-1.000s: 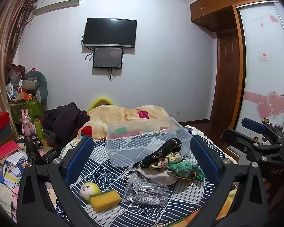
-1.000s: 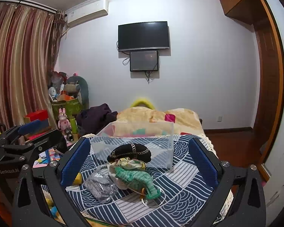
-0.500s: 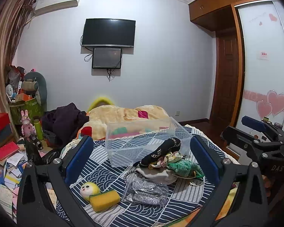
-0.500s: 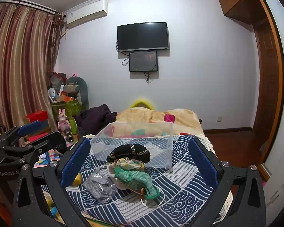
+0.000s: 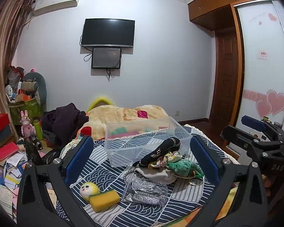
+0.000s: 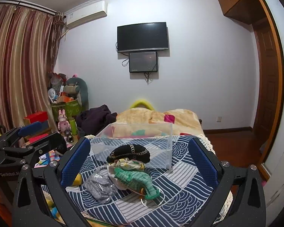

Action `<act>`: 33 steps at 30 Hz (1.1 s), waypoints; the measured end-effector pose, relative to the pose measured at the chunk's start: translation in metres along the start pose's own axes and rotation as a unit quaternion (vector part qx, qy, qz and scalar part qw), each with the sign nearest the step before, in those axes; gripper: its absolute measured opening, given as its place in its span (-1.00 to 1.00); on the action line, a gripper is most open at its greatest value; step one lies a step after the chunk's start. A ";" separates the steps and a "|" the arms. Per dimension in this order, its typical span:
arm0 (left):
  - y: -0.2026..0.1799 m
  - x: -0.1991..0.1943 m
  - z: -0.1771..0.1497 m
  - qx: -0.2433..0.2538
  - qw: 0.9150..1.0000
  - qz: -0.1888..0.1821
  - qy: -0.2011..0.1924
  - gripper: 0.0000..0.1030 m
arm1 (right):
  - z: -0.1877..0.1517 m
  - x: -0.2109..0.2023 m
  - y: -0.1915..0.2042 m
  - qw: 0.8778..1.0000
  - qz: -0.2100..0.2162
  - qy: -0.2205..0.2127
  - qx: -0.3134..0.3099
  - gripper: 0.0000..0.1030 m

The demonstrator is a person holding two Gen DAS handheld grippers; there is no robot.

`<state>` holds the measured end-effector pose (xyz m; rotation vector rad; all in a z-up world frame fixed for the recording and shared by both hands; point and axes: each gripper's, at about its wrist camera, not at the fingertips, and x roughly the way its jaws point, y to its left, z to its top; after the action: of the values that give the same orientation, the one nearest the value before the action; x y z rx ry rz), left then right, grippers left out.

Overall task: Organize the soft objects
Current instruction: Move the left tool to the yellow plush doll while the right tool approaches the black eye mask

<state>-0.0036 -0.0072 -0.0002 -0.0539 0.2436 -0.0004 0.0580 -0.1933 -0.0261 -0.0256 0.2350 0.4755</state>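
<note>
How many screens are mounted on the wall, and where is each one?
2. A large black TV hangs high on the far wall; a smaller dark screen sits directly below it, with cables dangling beneath.

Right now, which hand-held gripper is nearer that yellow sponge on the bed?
Left. The left hand-held gripper hangs open with the yellow sponge low between its fingers. From the right hand-held gripper, the sponge peeks out behind its left finger, off to the side.

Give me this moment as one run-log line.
left claw: open, holding nothing | right claw: open, holding nothing | clear bin: empty | soft pile: on bed, outside bin
</note>
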 end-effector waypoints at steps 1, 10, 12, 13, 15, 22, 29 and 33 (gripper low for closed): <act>0.000 0.000 0.000 0.000 1.000 0.000 0.000 1.00 | 0.000 0.000 0.000 1.000 0.000 0.001 0.000 1.00; 0.002 0.001 -0.001 -0.001 1.000 -0.008 0.001 1.00 | -0.002 0.000 -0.002 1.000 0.008 0.003 0.005 1.00; 0.003 0.002 -0.001 -0.001 1.000 -0.010 0.002 1.00 | -0.004 0.002 -0.002 1.000 0.011 0.006 0.005 1.00; 0.003 0.003 -0.002 -0.001 1.000 -0.010 0.003 1.00 | -0.004 0.003 -0.002 1.000 0.012 0.007 0.006 1.00; 0.005 0.006 -0.003 -0.003 1.000 -0.011 0.007 1.00 | -0.007 0.006 -0.003 1.000 0.016 0.012 0.005 1.00; 0.020 0.029 -0.014 -0.014 0.999 -0.002 0.043 0.92 | -0.022 0.028 -0.008 0.998 0.034 0.052 0.005 0.83; 0.052 0.052 -0.034 -0.022 0.995 0.033 0.095 0.50 | -0.037 0.052 -0.014 0.993 0.051 0.104 0.014 0.47; 0.075 0.058 -0.049 -0.032 0.990 0.059 0.123 0.46 | -0.043 0.059 -0.017 0.991 0.059 0.121 0.024 0.42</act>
<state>0.0402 0.0643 -0.0654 -0.1037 0.4938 0.1189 0.1072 -0.1848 -0.0823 -0.0217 0.4885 0.5854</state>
